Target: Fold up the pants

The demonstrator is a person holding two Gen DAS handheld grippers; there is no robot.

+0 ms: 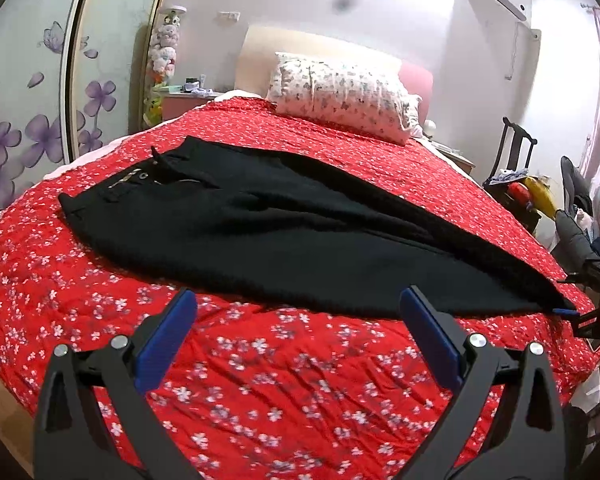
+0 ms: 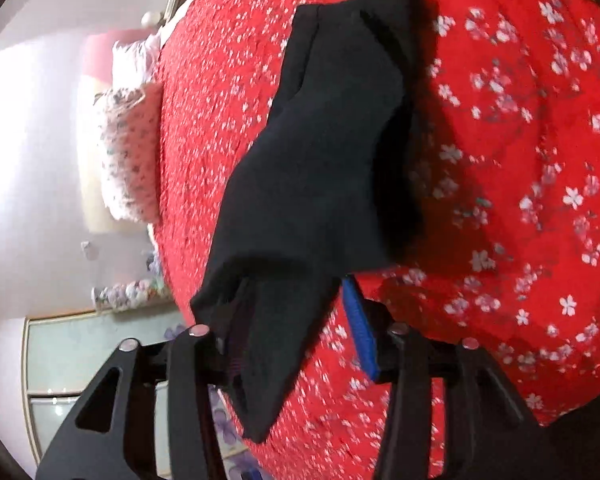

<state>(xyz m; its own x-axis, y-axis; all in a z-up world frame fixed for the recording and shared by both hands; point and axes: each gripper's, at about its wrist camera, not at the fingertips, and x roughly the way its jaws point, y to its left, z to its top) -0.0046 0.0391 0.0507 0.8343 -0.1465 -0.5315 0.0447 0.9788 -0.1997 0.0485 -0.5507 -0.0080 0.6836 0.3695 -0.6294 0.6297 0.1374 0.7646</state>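
I see one red floral bedspread [image 1: 260, 380], one black pair of pants [image 1: 260, 220] lying across it, one pillow [image 1: 340, 96] beyond them. My left gripper [image 1: 298, 320] gapes empty before the pants. Only the right wrist view shows the hem draped between my right gripper's [image 2: 292, 332] parted jaws.

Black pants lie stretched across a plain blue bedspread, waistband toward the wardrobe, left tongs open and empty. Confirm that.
Wrong on the bedspread: it is red with small white flowers, not plain blue, as the left wrist view shows. The rest holds: the black pants lie stretched across it, waistband toward the wardrobe, and the left tongs are open and empty.
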